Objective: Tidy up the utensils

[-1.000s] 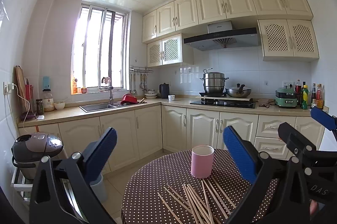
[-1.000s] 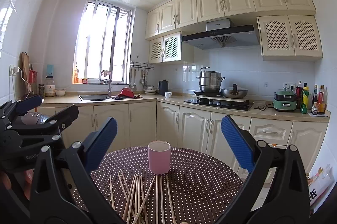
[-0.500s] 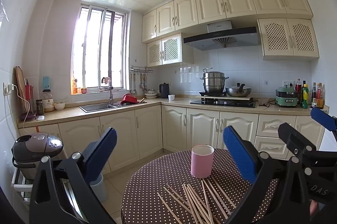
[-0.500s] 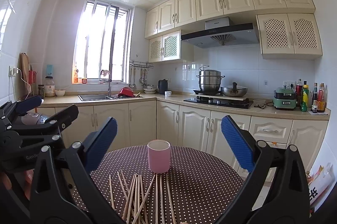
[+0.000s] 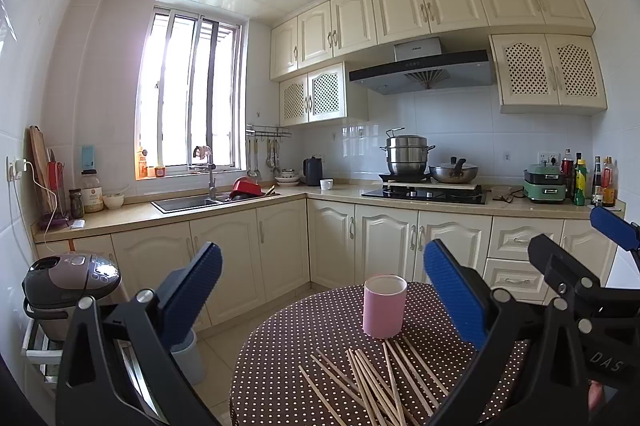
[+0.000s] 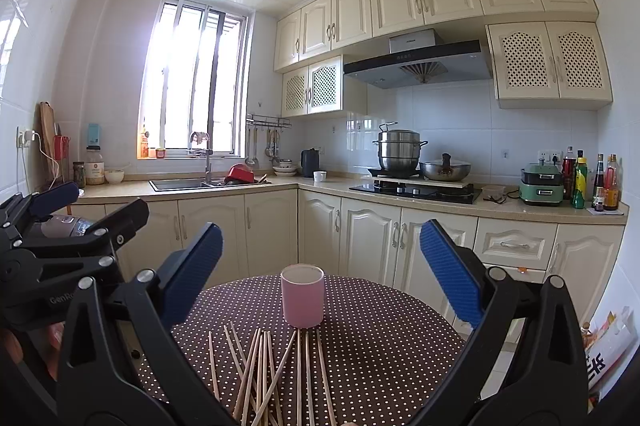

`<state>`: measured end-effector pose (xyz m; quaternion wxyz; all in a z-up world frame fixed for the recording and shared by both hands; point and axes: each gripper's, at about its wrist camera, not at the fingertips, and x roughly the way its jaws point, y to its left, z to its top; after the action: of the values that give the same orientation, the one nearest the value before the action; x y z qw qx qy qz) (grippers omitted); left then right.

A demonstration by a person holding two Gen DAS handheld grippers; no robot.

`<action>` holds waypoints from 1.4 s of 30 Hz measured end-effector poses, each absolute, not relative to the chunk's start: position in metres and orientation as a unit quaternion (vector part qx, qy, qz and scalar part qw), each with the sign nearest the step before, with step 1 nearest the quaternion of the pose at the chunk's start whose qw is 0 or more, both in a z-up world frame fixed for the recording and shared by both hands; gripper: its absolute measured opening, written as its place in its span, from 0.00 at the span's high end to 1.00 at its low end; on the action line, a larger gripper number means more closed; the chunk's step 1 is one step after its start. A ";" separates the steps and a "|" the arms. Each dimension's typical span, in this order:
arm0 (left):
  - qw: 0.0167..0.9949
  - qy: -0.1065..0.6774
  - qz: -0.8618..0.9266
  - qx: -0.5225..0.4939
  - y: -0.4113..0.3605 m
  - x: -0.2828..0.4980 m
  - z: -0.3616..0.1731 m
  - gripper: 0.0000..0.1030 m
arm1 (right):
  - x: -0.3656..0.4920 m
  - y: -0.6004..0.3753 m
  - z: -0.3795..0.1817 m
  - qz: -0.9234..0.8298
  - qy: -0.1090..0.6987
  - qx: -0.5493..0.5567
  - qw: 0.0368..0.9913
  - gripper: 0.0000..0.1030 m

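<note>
Several wooden chopsticks [image 5: 376,382] [image 6: 272,374] lie loose and crossed on a round table with a brown polka-dot cloth [image 5: 320,322] [image 6: 380,338]. A pink cup [image 5: 384,306] [image 6: 302,295] stands upright just behind them. My left gripper [image 5: 320,290] hovers open above the table's near left side, nothing between its blue pads. My right gripper [image 6: 320,274] is open too, held above the near edge with the cup centred between its fingers farther off. Each gripper shows in the other's view: the right one [image 5: 580,250] at the right edge, the left one [image 6: 72,205] at the left edge.
Cream kitchen cabinets [image 6: 360,238] and a counter with sink [image 6: 184,183], hob and pots [image 6: 398,153] run behind the table. A rice cooker [image 5: 68,286] stands on a rack at the left, and a blue-grey bin [image 5: 188,358] sits on the floor beside the table.
Both grippers stay open and almost still. The right wrist view has tipped down and in slightly, so the cup and chopsticks sit a little higher in it.
</note>
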<state>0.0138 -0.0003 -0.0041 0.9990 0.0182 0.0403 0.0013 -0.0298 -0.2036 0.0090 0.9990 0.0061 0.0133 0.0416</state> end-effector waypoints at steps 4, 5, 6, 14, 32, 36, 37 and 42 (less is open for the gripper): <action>0.999 0.039 0.002 0.019 0.000 0.015 -0.004 0.04 | -0.029 -0.204 0.010 0.043 0.015 0.009 0.999 0.06; 0.999 0.040 0.002 0.019 0.000 0.014 -0.003 0.04 | -0.029 -0.204 0.009 0.043 0.015 0.008 0.999 0.06; 0.999 0.040 0.002 0.019 0.000 0.014 -0.003 0.04 | -0.029 -0.204 0.009 0.043 0.015 0.008 0.999 0.06; 0.999 0.039 0.001 0.019 0.000 0.014 -0.004 0.04 | -0.029 -0.204 0.010 0.042 0.015 0.008 0.999 0.06; 0.999 0.047 0.003 0.020 -0.002 0.013 -0.012 0.04 | -0.023 -0.206 0.007 0.044 0.027 0.014 0.999 0.06; 0.998 0.055 0.003 0.021 -0.003 0.018 -0.016 0.04 | -0.018 -0.207 0.005 0.046 0.034 0.016 0.998 0.06; 0.998 0.057 0.004 0.022 -0.002 0.019 -0.017 0.04 | -0.016 -0.207 0.004 0.046 0.036 0.016 0.998 0.06; 0.998 0.065 0.004 0.021 -0.002 0.025 -0.020 0.04 | -0.010 -0.206 0.000 0.049 0.041 0.017 0.998 0.06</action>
<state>0.0253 -0.0025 -0.0203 0.9977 0.0212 0.0650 0.0042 -0.0101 -0.2056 0.0001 0.9978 0.0173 0.0410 0.0488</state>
